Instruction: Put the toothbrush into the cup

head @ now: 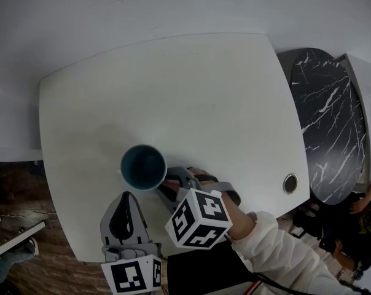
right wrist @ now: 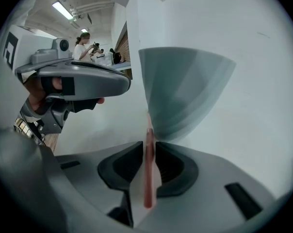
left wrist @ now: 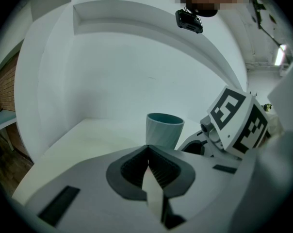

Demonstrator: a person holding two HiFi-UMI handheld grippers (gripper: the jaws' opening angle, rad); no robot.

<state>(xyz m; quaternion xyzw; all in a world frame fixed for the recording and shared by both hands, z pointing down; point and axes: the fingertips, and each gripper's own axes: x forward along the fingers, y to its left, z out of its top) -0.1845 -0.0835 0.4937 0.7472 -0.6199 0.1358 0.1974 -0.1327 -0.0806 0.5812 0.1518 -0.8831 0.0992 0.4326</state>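
A teal ribbed cup (head: 143,166) stands upright on the white table (head: 204,91), near its front edge. My right gripper (head: 173,186) is just right of the cup's base, angled down. In the right gripper view its pads are closed on a thin pink toothbrush (right wrist: 149,174), which lies lengthwise between them and points at the foot of the cup (right wrist: 185,91). My left gripper (head: 126,198) waits in front of the cup, a little to its left, with its jaws shut (left wrist: 148,154) on nothing. From the left gripper view the cup (left wrist: 164,130) stands just ahead, with the right gripper's marker cube (left wrist: 238,120) beside it.
A round black marble table (head: 330,121) stands to the right of the white one. A cable hole (head: 290,182) sits near the white table's right front corner. A white wall runs behind the table. People (right wrist: 83,45) stand far off in the room.
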